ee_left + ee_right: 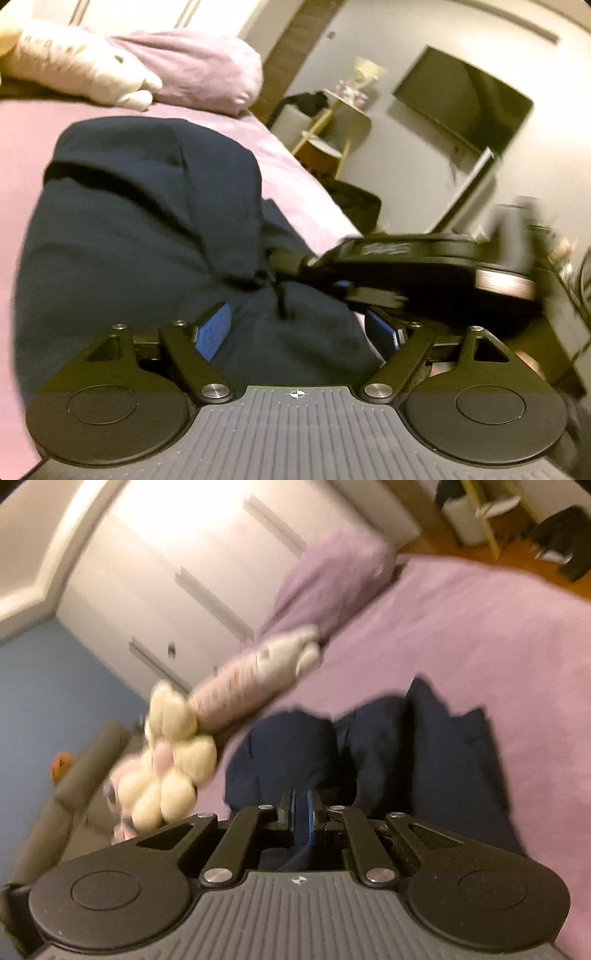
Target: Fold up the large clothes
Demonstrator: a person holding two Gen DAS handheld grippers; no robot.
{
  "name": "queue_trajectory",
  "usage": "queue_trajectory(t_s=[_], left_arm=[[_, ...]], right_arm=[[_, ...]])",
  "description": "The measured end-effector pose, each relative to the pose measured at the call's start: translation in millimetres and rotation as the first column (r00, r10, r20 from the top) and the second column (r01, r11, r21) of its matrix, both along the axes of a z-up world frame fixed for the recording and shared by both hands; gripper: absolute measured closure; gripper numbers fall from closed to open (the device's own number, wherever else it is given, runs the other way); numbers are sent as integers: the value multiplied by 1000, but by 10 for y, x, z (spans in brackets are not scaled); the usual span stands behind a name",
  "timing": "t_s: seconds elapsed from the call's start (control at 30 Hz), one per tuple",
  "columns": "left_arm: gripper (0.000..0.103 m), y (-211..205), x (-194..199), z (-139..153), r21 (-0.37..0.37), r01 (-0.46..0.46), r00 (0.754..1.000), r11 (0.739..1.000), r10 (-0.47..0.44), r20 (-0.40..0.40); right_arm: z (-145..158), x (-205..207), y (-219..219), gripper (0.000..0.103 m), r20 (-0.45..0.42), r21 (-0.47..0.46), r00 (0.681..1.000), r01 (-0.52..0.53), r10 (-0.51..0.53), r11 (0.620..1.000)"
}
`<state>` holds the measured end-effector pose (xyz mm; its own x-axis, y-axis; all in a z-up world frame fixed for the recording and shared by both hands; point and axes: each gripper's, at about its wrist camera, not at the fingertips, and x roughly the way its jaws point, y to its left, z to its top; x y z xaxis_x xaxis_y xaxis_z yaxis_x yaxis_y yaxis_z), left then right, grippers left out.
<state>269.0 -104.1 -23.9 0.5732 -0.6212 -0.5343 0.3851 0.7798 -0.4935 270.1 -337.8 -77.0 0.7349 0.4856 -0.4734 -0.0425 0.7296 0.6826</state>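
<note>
Bunching a dark navy cloth garment (147,229) near the right edge of the pink-sheeted bed (288,162), the left wrist view shows the left gripper (299,332) spread wide over the fabric, with the right gripper (291,266) reaching in from the right and biting into a fold. From the right wrist view, that gripper's blue pads (311,816) pinch navy fabric; a cream plush toy (173,760) lies by the lilac pillow (332,579) at the bed's head.
</note>
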Motion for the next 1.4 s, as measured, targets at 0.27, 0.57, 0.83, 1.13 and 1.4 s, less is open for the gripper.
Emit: queue_trajectory(t_s=[0.27, 0.57, 0.83, 1.13, 1.4], left_arm=[[18, 779, -59, 182, -46, -275, 961, 960, 275, -10], [20, 1326, 432, -406, -97, -531, 825, 842, 488, -284], [17, 1227, 523, -527, -115, -492, 840, 863, 436, -324], [25, 868, 369, -148, -34, -389, 907, 921, 376, -188], [25, 326, 308, -96, 82, -271, 958, 959, 276, -72]], right_arm=[[-552, -91, -102, 103, -51, -80, 998, 18, -23, 997], [-102, 28, -259, 50, -30, 41, 999, 34, -33, 999], [-128, 373, -73, 44, -74, 86, 994, -70, 76, 994], [184, 215, 353, 94, 52, -220, 997, -47, 60, 974], [-6, -58, -12, 91, 22, -341, 999, 51, -46, 939]])
